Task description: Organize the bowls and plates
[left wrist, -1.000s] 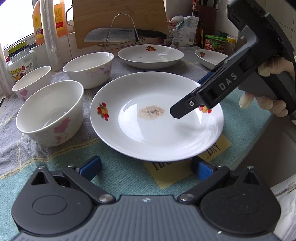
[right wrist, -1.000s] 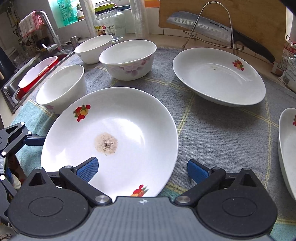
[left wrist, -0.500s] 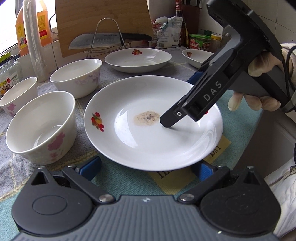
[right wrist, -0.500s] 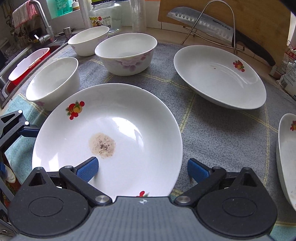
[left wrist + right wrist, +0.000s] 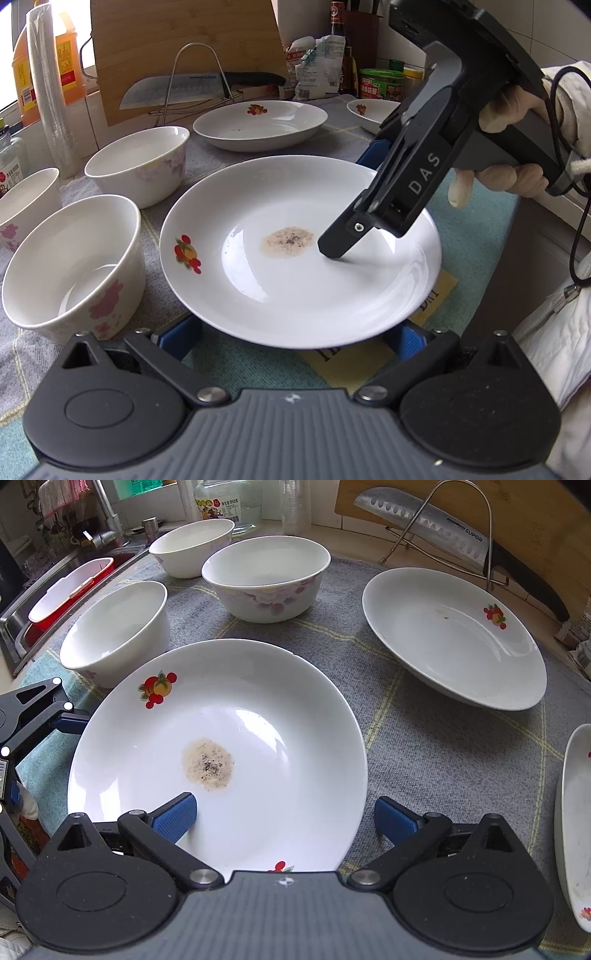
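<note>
Both tongs gape wide: left tongs [image 5: 293,332] level, right tongs [image 5: 284,814] tilted downward.

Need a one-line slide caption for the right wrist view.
Right gripper, jaws open, straddles the near rim of the soiled plate.

a white plate [image 5: 258,720] with a fruit print on its rim and a brownish, speckled smear at its middle fills the lower centre of both views, resting on the cloth. a second plate [image 5: 454,638], same print, sits at the upper right of the right wrist view, and a third plate [image 5: 572,830] is cut by the right edge. three white bowls with pink flowers stand upright at the upper left: one [image 5: 114,631] just beside the smeared plate, one [image 5: 266,578] behind it, one [image 5: 192,546] farthest back.
</note>
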Motion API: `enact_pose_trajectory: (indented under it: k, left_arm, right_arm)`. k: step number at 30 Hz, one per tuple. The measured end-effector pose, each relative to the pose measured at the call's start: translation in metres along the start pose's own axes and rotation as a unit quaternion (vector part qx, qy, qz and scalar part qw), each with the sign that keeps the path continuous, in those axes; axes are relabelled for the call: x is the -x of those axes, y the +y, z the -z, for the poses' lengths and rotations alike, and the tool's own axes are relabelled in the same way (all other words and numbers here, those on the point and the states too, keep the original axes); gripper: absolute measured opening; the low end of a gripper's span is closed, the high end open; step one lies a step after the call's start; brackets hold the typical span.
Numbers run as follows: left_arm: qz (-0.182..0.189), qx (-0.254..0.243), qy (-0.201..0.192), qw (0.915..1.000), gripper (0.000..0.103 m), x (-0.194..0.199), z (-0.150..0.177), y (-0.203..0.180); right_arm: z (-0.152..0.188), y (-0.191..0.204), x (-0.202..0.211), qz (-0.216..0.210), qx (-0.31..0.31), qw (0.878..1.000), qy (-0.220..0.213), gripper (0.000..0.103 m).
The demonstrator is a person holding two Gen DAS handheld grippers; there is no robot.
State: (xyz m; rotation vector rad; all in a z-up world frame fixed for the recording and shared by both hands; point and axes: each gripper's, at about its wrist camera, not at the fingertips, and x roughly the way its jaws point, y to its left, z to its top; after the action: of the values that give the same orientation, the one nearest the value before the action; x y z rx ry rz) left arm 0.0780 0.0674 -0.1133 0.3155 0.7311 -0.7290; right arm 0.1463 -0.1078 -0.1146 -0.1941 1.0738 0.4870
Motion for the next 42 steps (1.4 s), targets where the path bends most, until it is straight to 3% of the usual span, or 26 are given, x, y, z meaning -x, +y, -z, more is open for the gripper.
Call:
enact_pose_trajectory:
  k: [13,24,42]
  left_arm:
    - [-0.014,-0.027,-0.003,0.9995,0.103,0.002,-0.002,-0.006]
    - [-0.018,-0.040,-0.001,0.9991,0.103,0.002,-0.004,-0.008]
    - [-0.010,-0.042,0.006,0.9990,0.103,0.001,-0.005,-0.007]
  right_arm:
    - [-0.013,-0.014,0.000,-0.084,-0.008,0.996,-0.002,0.103]
    - [-0.022,-0.038,-0.003,-0.166,-0.036,0.986,0.000,0.103]
    - [-0.043,-0.055,-0.015,-0.228,-0.043,0.972,0.034,0.100]
